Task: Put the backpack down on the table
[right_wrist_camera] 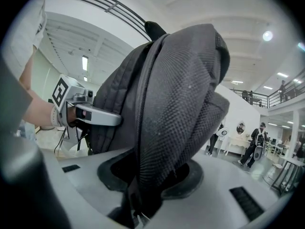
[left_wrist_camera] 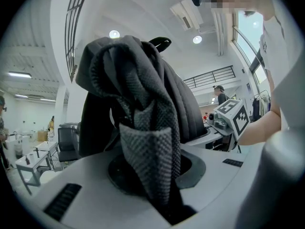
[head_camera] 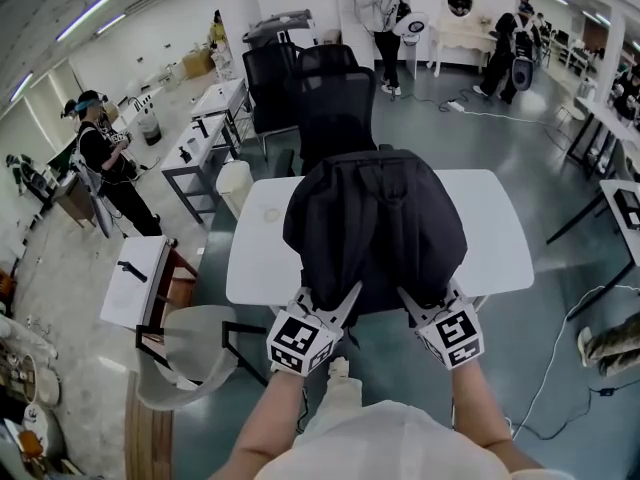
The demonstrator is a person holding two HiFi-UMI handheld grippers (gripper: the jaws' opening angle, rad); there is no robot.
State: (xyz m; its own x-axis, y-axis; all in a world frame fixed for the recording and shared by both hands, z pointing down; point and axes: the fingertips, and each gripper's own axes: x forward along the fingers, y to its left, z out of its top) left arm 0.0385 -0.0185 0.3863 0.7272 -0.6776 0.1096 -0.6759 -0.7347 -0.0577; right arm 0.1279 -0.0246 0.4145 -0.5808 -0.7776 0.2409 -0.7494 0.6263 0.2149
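A black backpack [head_camera: 375, 228] hangs in the air over the near half of the white table [head_camera: 500, 238], straps facing me. My left gripper [head_camera: 335, 306] is shut on a fold of its grey mesh fabric [left_wrist_camera: 150, 147] at the lower left corner. My right gripper [head_camera: 415, 306] is shut on the fabric [right_wrist_camera: 167, 142] at the lower right corner. Each gripper view is filled by the bunched backpack [left_wrist_camera: 138, 89], and the other gripper [right_wrist_camera: 90, 114] shows beside it. The fingertips are buried in cloth.
Black office chairs [head_camera: 330, 98] stand behind the table. A white side table [head_camera: 135, 280] and a beige chair [head_camera: 190, 363] are at my left. Other desks [head_camera: 205, 133] and several people [head_camera: 105, 163] stand around the room; cables lie on the floor at right.
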